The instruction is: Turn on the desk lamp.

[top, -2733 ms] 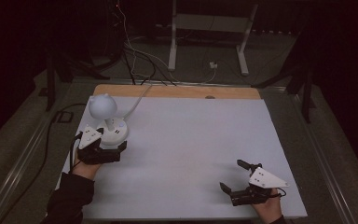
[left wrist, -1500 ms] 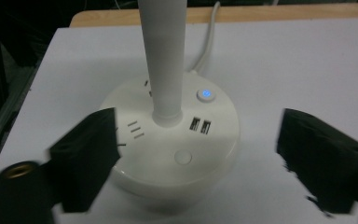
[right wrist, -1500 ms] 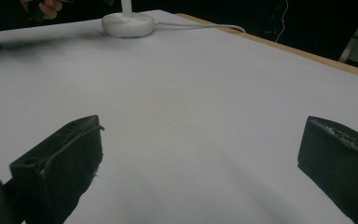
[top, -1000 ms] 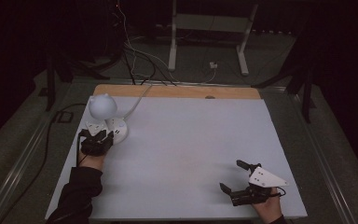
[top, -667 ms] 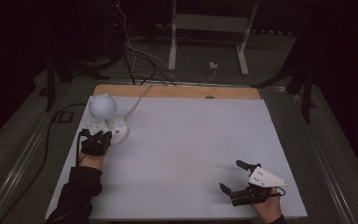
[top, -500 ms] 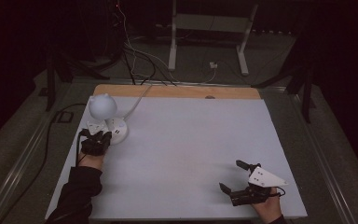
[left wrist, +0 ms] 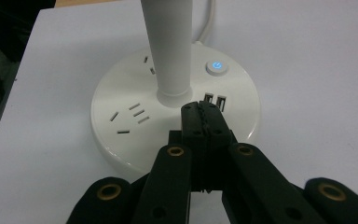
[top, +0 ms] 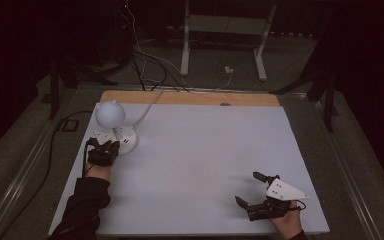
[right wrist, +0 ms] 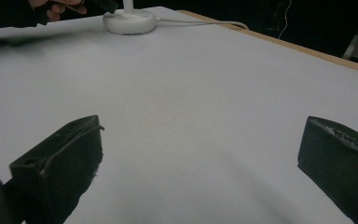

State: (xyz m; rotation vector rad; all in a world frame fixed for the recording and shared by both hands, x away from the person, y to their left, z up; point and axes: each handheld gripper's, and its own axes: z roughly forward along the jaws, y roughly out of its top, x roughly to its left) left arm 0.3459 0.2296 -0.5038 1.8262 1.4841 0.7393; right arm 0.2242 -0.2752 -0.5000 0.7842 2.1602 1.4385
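- High view: a dark room, with cables and a metal stand [top: 225,30] on the floor beyond a white table [top: 215,150] whose far edge shows bare wood.
- A white lamp [top: 114,126], round head on a short stem and a disc base, stands near the table's far-left corner. Its cord runs off over the far edge, likely placed there to keep the work area free.
- The left gripper [top: 103,149] sits against the near side of the lamp base, the sleeved forearm coming in from below. The right gripper [top: 259,192] rests well apart, near the front-right corner, jaws spread, apparently parked while the left does the work.
- Left gripper view: the left gripper [left wrist: 204,114] has its jaws pressed together with nothing between them, tips over the base [left wrist: 135,116] just in front of the stem [left wrist: 168,46] and beside two USB ports [left wrist: 213,99].
- A power button [left wrist: 216,66] glows blue further round the base. Closed jaws make a narrow poker, which would suit pressing it; the tips are near it but not on it yet.
- Right gripper view: the right gripper [right wrist: 200,154] is wide apart over bare table, holding nothing; the lamp base [right wrist: 129,21] and the other hand [right wrist: 58,6] lie far off at the top.
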